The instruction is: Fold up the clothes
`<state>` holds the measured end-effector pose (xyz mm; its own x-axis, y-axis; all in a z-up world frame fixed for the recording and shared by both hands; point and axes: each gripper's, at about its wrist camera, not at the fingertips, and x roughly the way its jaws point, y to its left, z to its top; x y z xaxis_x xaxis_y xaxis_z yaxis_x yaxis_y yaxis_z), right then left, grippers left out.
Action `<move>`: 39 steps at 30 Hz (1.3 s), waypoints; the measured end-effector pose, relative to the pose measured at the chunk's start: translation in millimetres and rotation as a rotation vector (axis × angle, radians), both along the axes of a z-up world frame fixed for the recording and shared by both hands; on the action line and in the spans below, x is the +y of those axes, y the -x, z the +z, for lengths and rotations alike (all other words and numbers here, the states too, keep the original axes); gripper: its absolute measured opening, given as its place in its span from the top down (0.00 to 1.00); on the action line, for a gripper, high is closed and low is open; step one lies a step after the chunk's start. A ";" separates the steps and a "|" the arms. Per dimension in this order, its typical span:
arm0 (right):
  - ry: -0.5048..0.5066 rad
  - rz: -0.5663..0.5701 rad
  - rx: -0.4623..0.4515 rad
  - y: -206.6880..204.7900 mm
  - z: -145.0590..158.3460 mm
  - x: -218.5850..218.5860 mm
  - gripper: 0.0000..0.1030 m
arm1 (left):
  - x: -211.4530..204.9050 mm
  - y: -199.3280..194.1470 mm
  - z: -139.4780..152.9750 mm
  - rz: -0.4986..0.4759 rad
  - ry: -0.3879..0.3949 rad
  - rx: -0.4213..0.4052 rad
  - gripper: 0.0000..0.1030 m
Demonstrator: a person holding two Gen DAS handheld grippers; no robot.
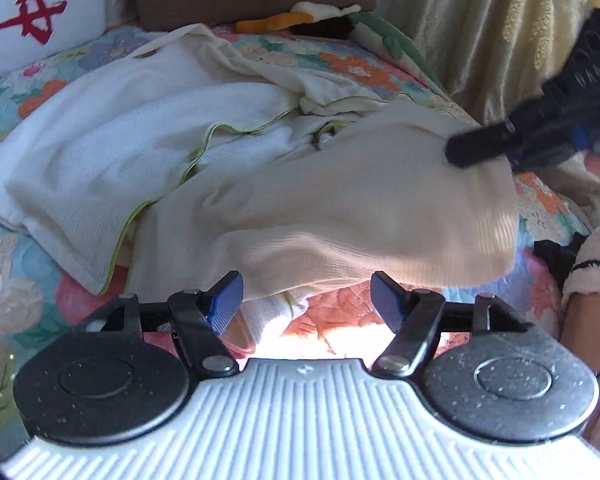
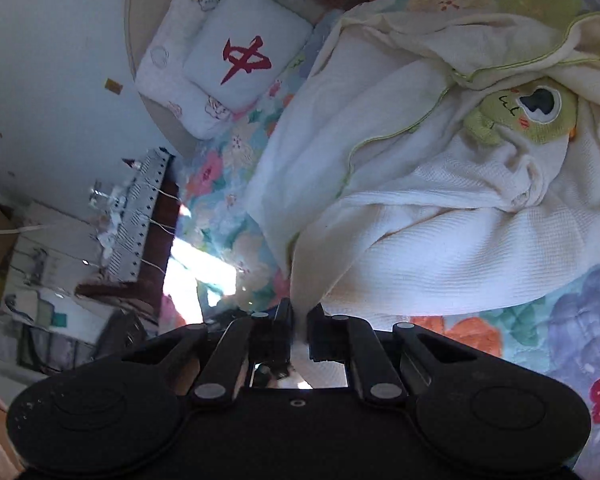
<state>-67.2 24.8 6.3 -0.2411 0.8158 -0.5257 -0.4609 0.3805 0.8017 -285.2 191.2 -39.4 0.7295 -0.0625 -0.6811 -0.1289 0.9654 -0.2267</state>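
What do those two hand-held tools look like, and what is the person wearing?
The left tool has blue finger pads, black linkages, two round black discs and a ribbed white body. The right tool is all black with metal rivets. A fuzzy white sleeve cuff has dark trim.

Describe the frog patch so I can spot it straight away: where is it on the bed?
On the floral quilt lies a crumpled cream garment with green-trimmed edges. In the right wrist view the frog patch sits in its upper folds, far from the white pillow with the red character. It is the only knitted green face, with one big eye and pink cheeks.
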 end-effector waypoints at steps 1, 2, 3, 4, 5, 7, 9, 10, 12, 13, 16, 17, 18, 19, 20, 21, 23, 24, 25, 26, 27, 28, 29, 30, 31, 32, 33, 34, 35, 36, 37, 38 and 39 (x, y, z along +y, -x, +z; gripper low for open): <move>-0.022 -0.017 0.039 -2.0 0.6 0.8 0.90 | -4.8 0.7 1.7 -0.014 -0.019 -0.015 0.30; -0.040 -0.030 0.067 -3.7 0.7 4.0 0.91 | -9.7 1.3 4.1 -0.027 -0.034 -0.036 0.30; -0.056 -0.042 0.092 -5.2 0.9 7.5 0.91 | -13.9 1.8 6.5 -0.038 -0.046 -0.056 0.29; -0.062 -0.039 0.083 -4.4 2.6 14.2 0.91 | -16.4 2.1 9.2 -0.040 -0.052 -0.076 0.28; -0.066 -0.035 0.073 -3.4 4.2 21.0 0.91 | -18.4 2.3 13.0 -0.035 -0.057 -0.103 0.27; -0.052 -0.033 0.058 1.3 4.7 33.5 0.91 | -19.9 1.9 19.7 -0.013 -0.063 -0.152 0.20; -0.044 -0.029 0.059 5.8 2.2 41.8 0.92 | -17.4 0.2 25.0 0.027 -0.056 -0.193 0.18; -0.038 -0.033 0.055 6.4 0.6 42.0 0.92 | -14.2 -1.0 26.6 0.047 -0.045 -0.207 0.19; -0.025 -0.039 0.044 7.5 -2.5 42.5 0.92 | -7.3 -0.6 27.2 0.084 -0.010 -0.233 0.35; -0.017 -0.041 0.029 8.6 -2.3 42.4 0.92 | -2.7 -1.5 25.9 0.093 0.012 -0.230 0.60; 0.012 -0.038 -0.015 8.7 -4.5 42.3 0.91 | 10.7 -3.9 18.8 0.101 0.090 -0.199 0.93; 0.021 -0.034 -0.025 8.8 -6.0 41.4 0.91 | 15.5 -3.7 16.7 0.110 0.117 -0.192 0.94; 0.023 -0.029 -0.022 7.6 -9.5 39.7 0.90 | 19.5 -3.5 14.7 0.123 0.135 -0.183 0.94; 0.031 -0.027 -0.015 7.0 -12.1 38.6 0.86 | 20.7 -3.4 13.4 0.144 0.123 -0.165 0.94; 0.041 -0.025 -0.011 6.5 -14.8 37.4 0.81 | 20.7 -3.7 12.3 0.163 0.092 -0.145 0.94; 0.075 -0.010 -0.034 6.0 -17.0 34.8 0.76 | 21.1 -3.7 11.4 0.185 0.051 -0.124 0.94; 0.221 0.064 -0.219 13.4 -15.8 36.0 0.56 | 25.2 -0.1 11.1 0.228 -0.055 -0.101 0.94; 0.312 0.100 -0.339 19.0 -14.7 36.7 0.56 | 30.4 3.2 10.8 0.246 -0.064 -0.100 0.94; 0.382 0.115 -0.472 26.0 -14.0 36.2 0.55 | 37.8 7.4 10.9 0.266 -0.032 -0.098 0.94; 0.414 0.140 -0.580 33.3 -14.3 35.4 0.55 | 44.3 11.2 10.8 0.283 -0.002 -0.098 0.94; 0.419 0.176 -0.664 40.9 -15.8 34.3 0.53 | 48.7 14.0 10.2 0.292 0.027 -0.100 0.94; 0.410 0.210 -0.712 47.0 -17.8 33.4 0.50 | 51.6 16.2 9.5 0.300 0.044 -0.100 0.94; 0.397 0.238 -0.746 52.3 -20.1 33.1 0.49 | 50.8 16.4 8.6 0.305 0.031 -0.095 0.94; 0.382 0.257 -0.778 58.2 -22.1 33.7 0.48 | 50.1 16.5 7.8 0.310 0.022 -0.091 0.94; 0.366 0.271 -0.808 63.7 -23.5 34.7 0.48 | 49.4 16.4 7.3 0.313 0.022 -0.093 0.94; 0.349 0.284 -0.838 69.2 -24.8 35.9 0.46 | 48.7 16.4 6.9 0.317 0.022 -0.094 0.94; 0.328 0.290 -0.868 75.5 -24.5 37.9 0.44 | 48.0 16.4 6.8 0.320 0.023 -0.097 0.94; 0.308 0.294 -0.891 80.6 -23.3 39.7 0.42 | 47.2 16.9 7.9 0.324 0.031 -0.104 0.94; 0.288 0.298 -0.914 85.5 -22.2 41.6 0.39 | 46.4 17.6 9.1 0.327 0.035 -0.109 0.94; 0.271 0.308 -0.927 89.5 -21.2 44.5 0.36 | 45.8 18.7 10.4 0.329 0.033 -0.114 0.94; 0.260 0.323 -0.934 94.5 -21.7 51.4 0.27 | 45.2 19.7 11.8 0.330 0.030 -0.118 0.94; 0.263 0.339 -0.934 95.8 -25.0 55.1 0.13 | 44.8 20.7 13.0 0.330 0.029 -0.123 0.94; 0.275 0.357 -0.929 95.6 -34.0 59.2 0.10 | 44.8 21.4 14.0 0.325 0.032 -0.129 0.94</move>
<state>-162.9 84.0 -27.7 0.1508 0.6000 -0.7856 -0.9762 0.2157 -0.0226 -306.6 236.0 -25.5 0.7945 0.1670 -0.5838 -0.3968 0.8706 -0.2909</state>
